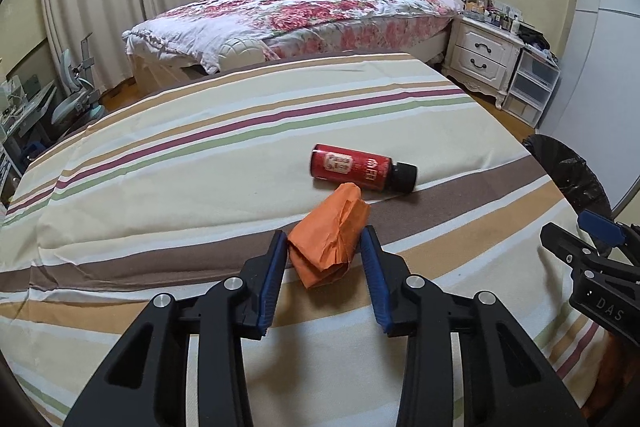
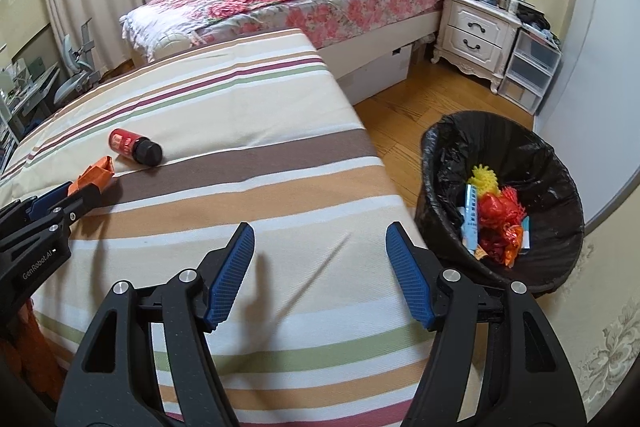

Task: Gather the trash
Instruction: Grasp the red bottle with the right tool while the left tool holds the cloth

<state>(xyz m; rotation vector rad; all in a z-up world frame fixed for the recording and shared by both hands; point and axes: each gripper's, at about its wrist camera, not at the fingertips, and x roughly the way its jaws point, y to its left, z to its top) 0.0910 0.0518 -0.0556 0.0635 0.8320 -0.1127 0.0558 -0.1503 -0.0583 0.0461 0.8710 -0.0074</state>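
Orange paper wad lies on the striped tabletop between the left gripper jaws, half open, apparently just touching; long axis toward 1 o'clock. Right gripper gapes empty, bin at 2 o'clock.

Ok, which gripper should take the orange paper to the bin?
Left. The left gripper already straddles the crumpled orange paper, its pads at the paper's sides. The right gripper hangs open and empty over the striped cloth, nearer the black-lined bin but away from the paper.
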